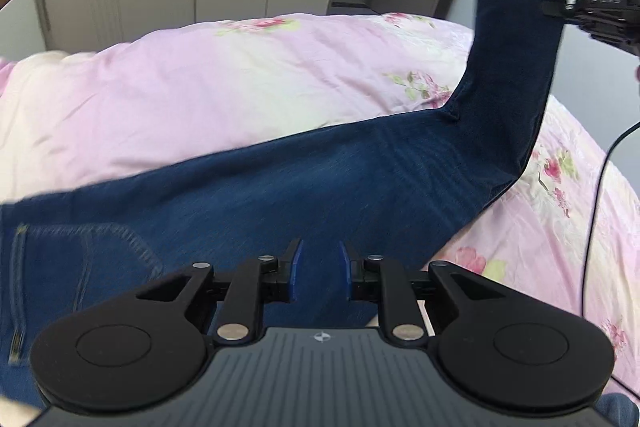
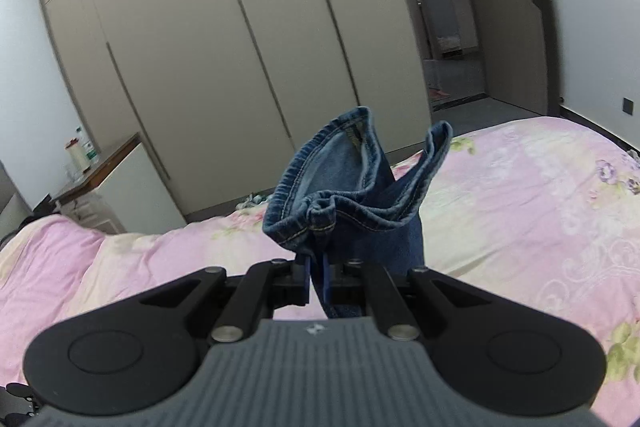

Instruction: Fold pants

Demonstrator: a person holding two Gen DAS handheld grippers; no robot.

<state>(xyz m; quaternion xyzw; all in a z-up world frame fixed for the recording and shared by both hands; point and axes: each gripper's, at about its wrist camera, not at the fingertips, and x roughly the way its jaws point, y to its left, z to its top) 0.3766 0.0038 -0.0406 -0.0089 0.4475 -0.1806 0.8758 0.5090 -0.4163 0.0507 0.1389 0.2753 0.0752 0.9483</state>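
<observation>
Over the floral bedspread (image 1: 240, 75), right gripper (image 2: 318, 281) pinches the jeans (image 1: 320, 179) hems up for folding; left gripper (image 1: 320, 273) hovers narrowly parted, empty.

Dark-blue jeans (image 1: 304, 183) flat on bed, leg-end raised.

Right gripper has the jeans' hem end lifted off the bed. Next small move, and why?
Probably carry the right gripper, shut on the hems, across toward the pocket end: the leg hangs lifted while the rest of the jeans lies flat on the bedspread.
</observation>
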